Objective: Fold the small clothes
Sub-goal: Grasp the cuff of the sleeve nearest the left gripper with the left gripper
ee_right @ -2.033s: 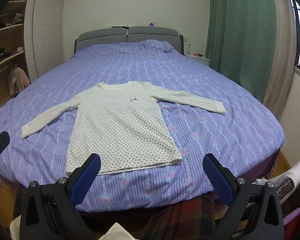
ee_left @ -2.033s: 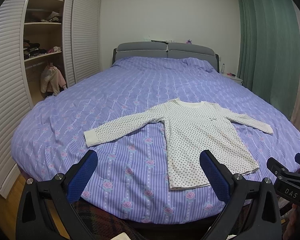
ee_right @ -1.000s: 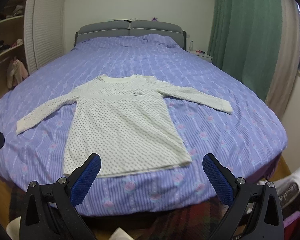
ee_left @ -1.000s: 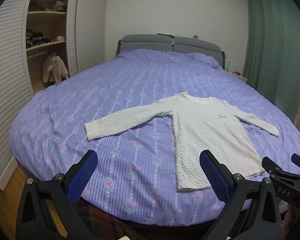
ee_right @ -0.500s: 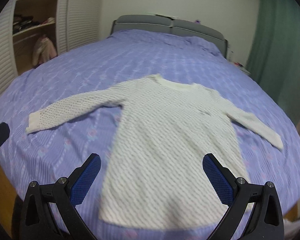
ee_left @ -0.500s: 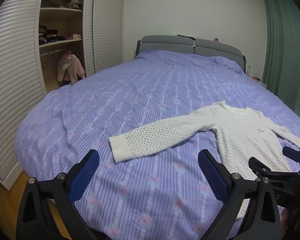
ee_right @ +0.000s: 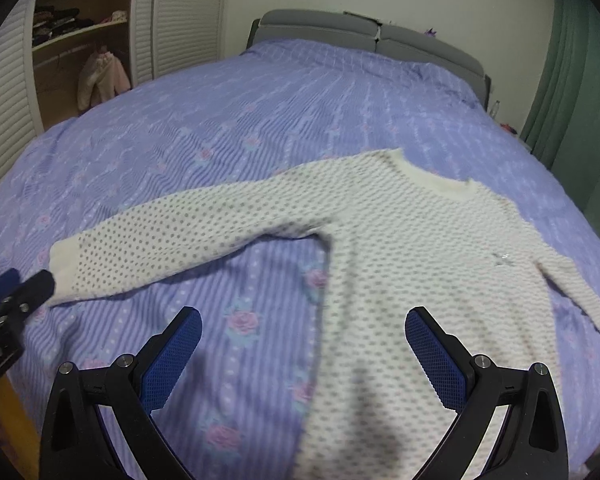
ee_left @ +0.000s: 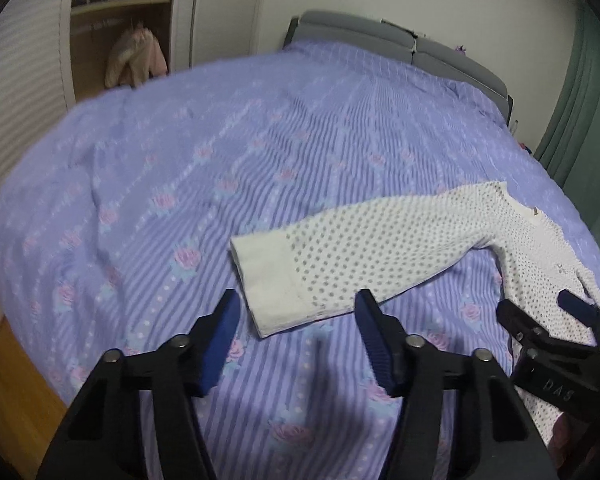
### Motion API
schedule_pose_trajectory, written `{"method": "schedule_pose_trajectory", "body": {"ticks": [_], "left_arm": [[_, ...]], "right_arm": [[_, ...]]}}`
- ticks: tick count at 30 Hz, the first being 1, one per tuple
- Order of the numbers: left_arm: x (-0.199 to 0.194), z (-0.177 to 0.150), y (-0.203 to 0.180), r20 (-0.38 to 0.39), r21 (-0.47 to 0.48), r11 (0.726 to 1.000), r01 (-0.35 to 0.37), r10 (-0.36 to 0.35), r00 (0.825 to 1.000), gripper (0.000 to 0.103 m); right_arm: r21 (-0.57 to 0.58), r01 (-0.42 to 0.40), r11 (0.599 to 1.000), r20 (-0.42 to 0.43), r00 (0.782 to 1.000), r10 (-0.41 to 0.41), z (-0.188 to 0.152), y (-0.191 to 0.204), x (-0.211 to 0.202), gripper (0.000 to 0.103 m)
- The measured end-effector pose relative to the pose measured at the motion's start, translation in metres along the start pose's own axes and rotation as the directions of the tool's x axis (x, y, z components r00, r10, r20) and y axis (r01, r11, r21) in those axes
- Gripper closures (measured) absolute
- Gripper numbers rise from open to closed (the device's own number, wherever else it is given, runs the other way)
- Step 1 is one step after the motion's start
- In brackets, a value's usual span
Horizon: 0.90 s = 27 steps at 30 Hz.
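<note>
Closing left gripper (ee_left: 298, 312) now nearer the sleeve cuff (ee_left: 266, 280).

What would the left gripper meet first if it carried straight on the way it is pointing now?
Most likely the plain cuff of the dotted top's sleeve. The left gripper, its jaws just closing, holds nothing yet; depth is hard to judge.

The small long-sleeved knit top (ee_right: 412, 248) is cream-white with a regular pattern of small grey dots; its sleeve cuff (ee_left: 266, 278) and neckband are plain cream. The bed's quilted cover (ee_left: 260, 152) is lilac with fine paler stripes and scattered pink roses. The padded headboard (ee_right: 364, 36) is grey, the pleated curtain (ee_right: 572, 80) green, and the louvred wardrobe door (ee_right: 184, 16) white.
</note>
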State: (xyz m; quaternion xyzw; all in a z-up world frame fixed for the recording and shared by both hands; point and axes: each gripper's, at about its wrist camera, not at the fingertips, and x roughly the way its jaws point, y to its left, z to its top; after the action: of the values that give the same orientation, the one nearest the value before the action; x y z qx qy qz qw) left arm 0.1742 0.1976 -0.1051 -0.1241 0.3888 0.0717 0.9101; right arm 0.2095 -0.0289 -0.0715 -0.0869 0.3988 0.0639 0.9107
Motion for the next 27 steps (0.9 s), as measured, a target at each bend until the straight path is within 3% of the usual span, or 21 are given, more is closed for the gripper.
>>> {"method": "schedule_pose_trajectory", "body": {"ticks": [7, 15, 20, 23, 27], "left_arm": [[0.029, -0.004, 0.029, -0.068, -0.126, 0.99, 0.071, -0.08, 0.994, 0.054], [0.055, -0.001, 0.046, -0.052, -0.257, 0.946, 0.199, -0.219, 0.974, 0.059], [0.058, 0.004, 0.049, -0.061, -0.303, 0.923, 0.235, -0.265, 0.962, 0.083], [0.051, 0.01, 0.04, -0.069, -0.274, 0.935, 0.225, -0.253, 0.965, 0.09], [0.025, 0.02, 0.008, -0.034, -0.107, 0.988, 0.113, -0.118, 0.992, 0.09]], "right_arm": [[-0.023, -0.041, 0.999, -0.045, 0.998, 0.04, 0.001, 0.027, 0.017, 0.0], [-0.05, -0.041, 0.998, -0.069, 0.997, 0.037, 0.002, 0.039, 0.024, 0.0], [-0.047, -0.043, 0.998, -0.071, 0.997, 0.04, 0.005, 0.038, 0.023, 0.0], [-0.053, -0.031, 0.998, -0.064, 0.998, 0.028, 0.006, 0.035, 0.02, 0.0], [-0.047, -0.019, 0.999, -0.055, 0.998, 0.016, 0.008, 0.028, 0.015, 0.0]]}}
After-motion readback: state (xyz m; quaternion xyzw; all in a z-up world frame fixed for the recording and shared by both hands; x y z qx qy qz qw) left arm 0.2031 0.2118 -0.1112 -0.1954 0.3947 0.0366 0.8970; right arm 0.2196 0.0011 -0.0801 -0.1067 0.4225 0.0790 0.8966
